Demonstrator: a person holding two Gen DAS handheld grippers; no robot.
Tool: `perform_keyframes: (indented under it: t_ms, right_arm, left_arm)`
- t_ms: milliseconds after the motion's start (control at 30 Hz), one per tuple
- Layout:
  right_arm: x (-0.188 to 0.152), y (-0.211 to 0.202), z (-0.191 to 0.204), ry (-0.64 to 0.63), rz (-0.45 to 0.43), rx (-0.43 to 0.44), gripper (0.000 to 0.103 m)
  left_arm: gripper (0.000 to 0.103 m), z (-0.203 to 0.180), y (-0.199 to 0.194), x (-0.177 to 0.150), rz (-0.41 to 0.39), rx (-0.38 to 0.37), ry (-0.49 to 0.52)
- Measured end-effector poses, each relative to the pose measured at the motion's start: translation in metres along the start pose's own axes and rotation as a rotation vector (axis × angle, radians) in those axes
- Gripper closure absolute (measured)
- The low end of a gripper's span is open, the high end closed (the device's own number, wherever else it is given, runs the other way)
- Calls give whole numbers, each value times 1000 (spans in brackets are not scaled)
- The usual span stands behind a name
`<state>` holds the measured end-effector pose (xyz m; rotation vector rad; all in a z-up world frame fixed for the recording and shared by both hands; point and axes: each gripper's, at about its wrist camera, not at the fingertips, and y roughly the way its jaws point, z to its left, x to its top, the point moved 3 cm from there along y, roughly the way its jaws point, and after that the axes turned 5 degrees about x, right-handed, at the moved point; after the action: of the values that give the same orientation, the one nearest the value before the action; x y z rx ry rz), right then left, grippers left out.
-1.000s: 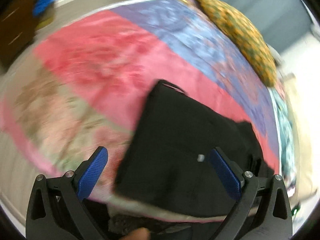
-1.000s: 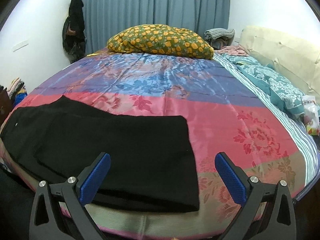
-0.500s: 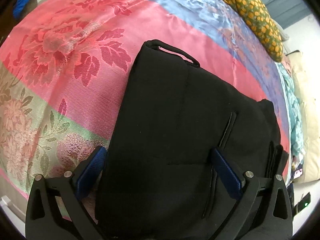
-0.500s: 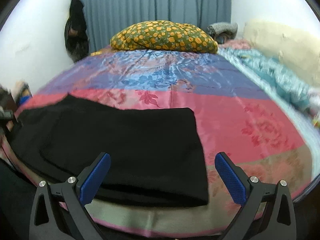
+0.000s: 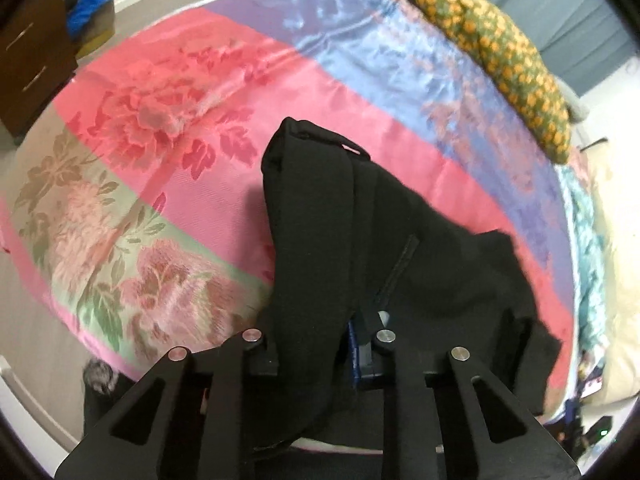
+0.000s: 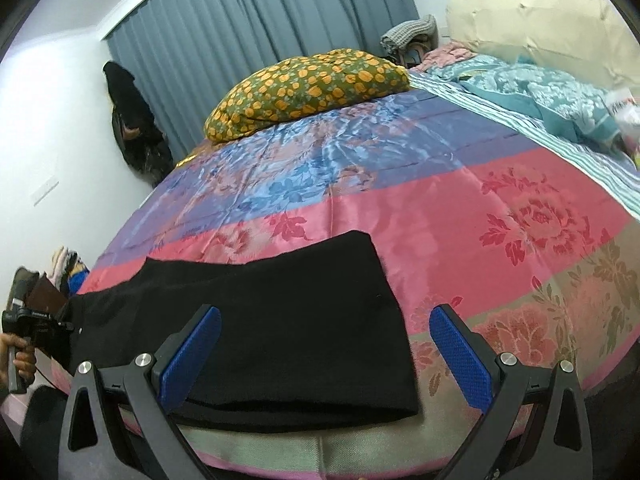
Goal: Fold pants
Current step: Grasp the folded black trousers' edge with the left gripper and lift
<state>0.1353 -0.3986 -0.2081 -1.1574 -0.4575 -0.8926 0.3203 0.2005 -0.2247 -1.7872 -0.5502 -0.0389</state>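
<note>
Home bedroom, bed [image 6: 440,208] with floral satin cover, patterned pillow [image 6: 312,88], grey curtains [image 6: 256,24], wooden drawers [image 5: 28,52]

My left gripper [image 5: 320,344] was wide open before. Its jaws have just been closing, and now they pinch the black pants [image 5: 360,240], which bunch up into a hump. My right gripper [image 6: 324,352] has tipped sideways, so the bed looks slanted.
</note>
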Motion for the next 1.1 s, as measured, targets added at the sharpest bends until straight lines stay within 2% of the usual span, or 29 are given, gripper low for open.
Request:
perform_keyframes:
  t_ms: [300, 400, 533, 633, 833, 1000, 1100]
  right_arm:
    - [11, -14, -26, 108, -44, -10, 0]
    - [15, -20, -35, 131, -74, -20, 0]
    - [16, -23, -46, 171, -84, -28, 0]
    - [16, -23, -51, 178, -81, -50, 0]
    - [14, -28, -60, 190, -91, -87, 0]
    - [13, -26, -66, 196, -83, -106, 0]
    - [12, -23, -66, 198, -72, -105, 0]
  left_arm:
    - [86, -70, -73, -15, -55, -184, 47]
    - [86, -112, -83, -25, -48, -268, 67]
    - [86, -168, -80, -43, -21, -320, 122]
    - [86, -211, -70, -59, 12, -371, 167]
    - [87, -279, -24, -95, 78, -399, 207]
    - [85, -306, 16, -123, 114, -364, 253]
    - [75, -319, 45, -140, 170, -328, 317]
